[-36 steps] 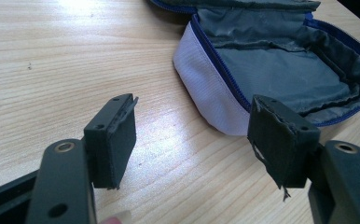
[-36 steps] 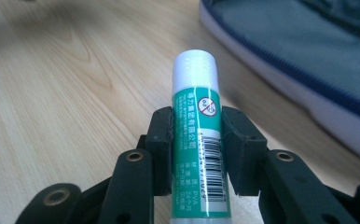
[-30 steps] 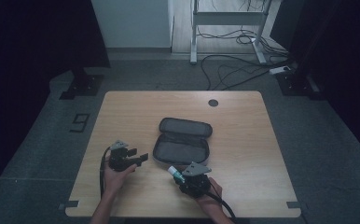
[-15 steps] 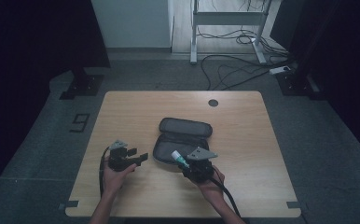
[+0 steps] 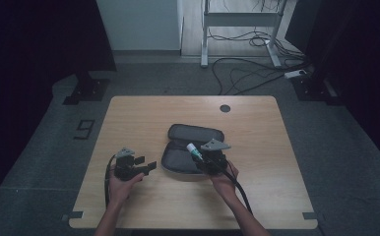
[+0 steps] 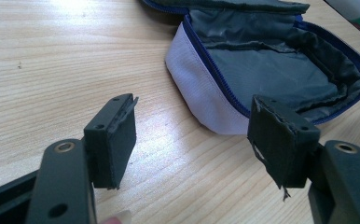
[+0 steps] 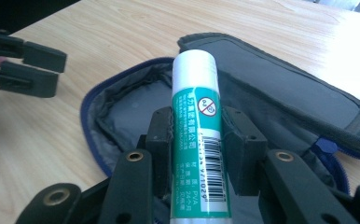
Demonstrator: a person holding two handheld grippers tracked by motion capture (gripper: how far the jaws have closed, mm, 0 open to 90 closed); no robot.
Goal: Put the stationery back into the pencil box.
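Observation:
A green and white glue stick (image 7: 195, 116) is clamped between the jaws of my right gripper (image 7: 197, 140), white cap pointing away. It hangs over the open lower half of a grey zip case with a blue zipper (image 7: 122, 107). In the high view the right gripper (image 5: 205, 156) and glue stick (image 5: 194, 150) sit above the case (image 5: 190, 150) at mid-table. My left gripper (image 5: 140, 167) rests open on the wood just left of the case. In the left gripper view the left gripper (image 6: 192, 140) holds nothing, and the case's pale side wall (image 6: 201, 88) lies just beyond its jaws.
The wooden table (image 5: 143, 118) has a round cable hole (image 5: 225, 108) at the back right. The case's lid (image 7: 285, 88) lies flat behind the open half. A metal desk frame and loose cables (image 5: 247, 64) are on the floor beyond the table.
My right gripper has carried the glue stick forward, from the table's front edge to above the open case. The left gripper has stayed where it was.

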